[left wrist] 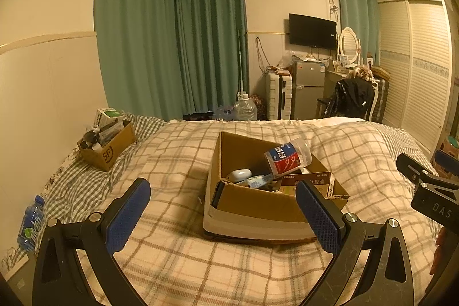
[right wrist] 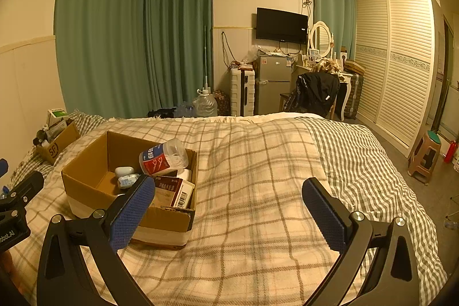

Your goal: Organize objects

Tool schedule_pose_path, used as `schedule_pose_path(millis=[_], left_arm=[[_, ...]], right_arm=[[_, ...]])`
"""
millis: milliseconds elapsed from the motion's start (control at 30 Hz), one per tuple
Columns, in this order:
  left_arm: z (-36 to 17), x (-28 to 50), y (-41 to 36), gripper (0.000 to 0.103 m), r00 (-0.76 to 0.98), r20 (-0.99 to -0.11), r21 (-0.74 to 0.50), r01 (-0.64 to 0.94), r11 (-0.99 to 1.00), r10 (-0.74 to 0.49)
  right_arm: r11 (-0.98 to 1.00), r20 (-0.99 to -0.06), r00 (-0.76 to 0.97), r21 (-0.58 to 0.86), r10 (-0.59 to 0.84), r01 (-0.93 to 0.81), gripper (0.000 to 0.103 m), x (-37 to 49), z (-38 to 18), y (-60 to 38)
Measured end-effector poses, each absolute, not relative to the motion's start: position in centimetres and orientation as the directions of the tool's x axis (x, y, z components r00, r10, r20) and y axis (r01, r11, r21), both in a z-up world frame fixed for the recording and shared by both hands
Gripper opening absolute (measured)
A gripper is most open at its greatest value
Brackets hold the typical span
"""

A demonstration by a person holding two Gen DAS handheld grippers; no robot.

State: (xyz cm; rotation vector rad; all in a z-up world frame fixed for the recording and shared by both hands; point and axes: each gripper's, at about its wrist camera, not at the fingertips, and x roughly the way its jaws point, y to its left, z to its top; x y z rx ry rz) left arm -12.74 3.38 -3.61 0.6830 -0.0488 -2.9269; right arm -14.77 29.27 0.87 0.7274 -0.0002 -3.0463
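Note:
An open cardboard box [left wrist: 258, 205] [right wrist: 86, 179] sits on the plaid blanket of a bed. It holds a clear jar with a blue and red label [left wrist: 287, 158] [right wrist: 162, 157], a small white case [left wrist: 239, 174] [right wrist: 124, 171], a red and white carton [left wrist: 312, 184] [right wrist: 175, 189] and a small tube [left wrist: 256, 181]. My left gripper [left wrist: 223, 208] is open and empty just in front of the box. My right gripper [right wrist: 229, 205] is open and empty to the right of the box.
A second cardboard box marked SF [left wrist: 107, 145] [right wrist: 56, 144], full of small items, stands at the far left of the bed. A water bottle [left wrist: 30, 222] lies by the left wall. The bare blanket [right wrist: 258, 157] spreads to the right of the box.

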Motion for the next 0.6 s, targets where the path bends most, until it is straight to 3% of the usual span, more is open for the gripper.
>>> schedule_pose_path(millis=[600], left_arm=[[-3.66, -12.82, 3.28, 0.103, -0.885, -0.445, 0.063, 0.12, -0.991, -0.135]], right_arm=[[-1.0, -0.457, -0.889, -0.001, -0.01, 0.012, 0.102, -14.79, 0.65, 29.28]])
